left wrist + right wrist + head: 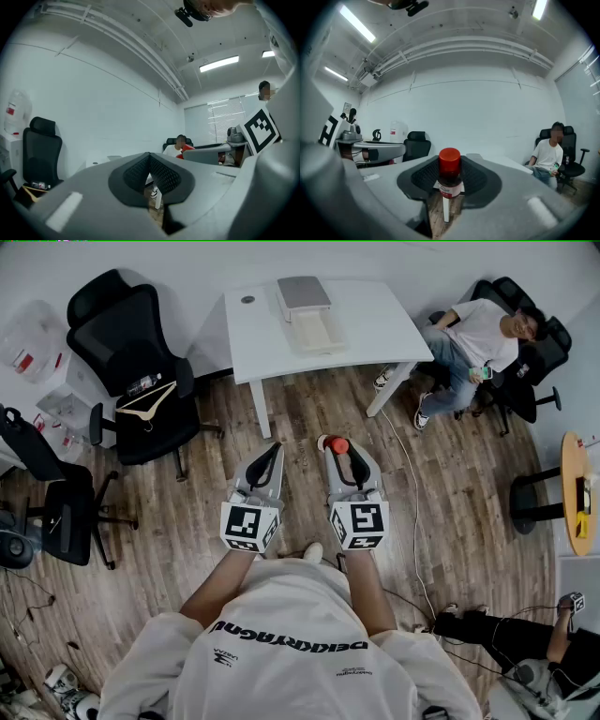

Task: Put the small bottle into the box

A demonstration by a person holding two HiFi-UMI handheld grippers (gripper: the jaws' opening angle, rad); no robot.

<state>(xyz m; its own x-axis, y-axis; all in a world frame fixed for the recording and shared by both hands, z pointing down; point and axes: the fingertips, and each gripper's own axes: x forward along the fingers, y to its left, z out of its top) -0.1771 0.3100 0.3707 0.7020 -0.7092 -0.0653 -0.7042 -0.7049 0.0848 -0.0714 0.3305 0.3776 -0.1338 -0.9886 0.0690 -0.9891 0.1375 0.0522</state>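
A small dark bottle with a red cap (450, 174) stands upright between the pads of my right gripper (450, 182), which is shut on it. From the head view the bottle (337, 444) shows as a red cap at that gripper's tip (339, 452), held level above the wooden floor. My left gripper (274, 452) is beside it on the left, level, its pads (161, 176) meeting with nothing between them. The box (315, 330) lies open on the white table (375, 334) ahead, its grey lid (303, 292) behind it. Both grippers are short of the table's near edge.
Black office chairs (131, 362) stand at the left, one with a wooden hanger (150, 404) on its seat. A person (469, 343) sits in a chair at the right of the table. A round wooden table (574, 493) is at the far right. A cable (412, 512) runs over the floor.
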